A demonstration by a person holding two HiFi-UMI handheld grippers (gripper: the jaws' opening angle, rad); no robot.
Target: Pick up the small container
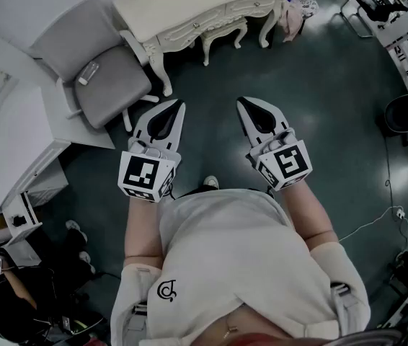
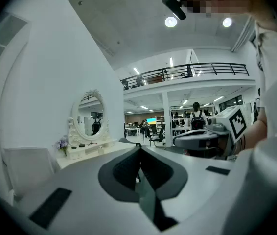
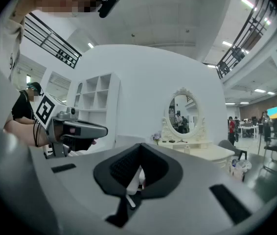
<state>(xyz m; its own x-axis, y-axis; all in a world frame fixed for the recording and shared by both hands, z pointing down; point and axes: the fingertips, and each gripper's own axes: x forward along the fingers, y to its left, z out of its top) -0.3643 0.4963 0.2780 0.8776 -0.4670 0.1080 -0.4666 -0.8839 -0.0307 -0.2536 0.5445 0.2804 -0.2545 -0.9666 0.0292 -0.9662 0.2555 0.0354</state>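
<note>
Two claws, the left claw [image 1: 177, 111] and right claw [image 1: 243, 107], sit closed together, near the dressing table [image 1: 189, 7].

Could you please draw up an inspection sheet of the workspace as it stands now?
Surface: white dressing table, ahead of the person, beyond the tongs.
Job's things: small container not identifiable; items on the tabletop too small to tell.
Clutter: small grey object on the grey office chair; patterned bag at the table's corner.
Tongs: left tongs and right tongs both shut, empty, held level over the dark floor.
Cables: white cable on the floor, at the person's right.
Surroundings: oval mirror, white cubby shelf, open office hall.
</note>
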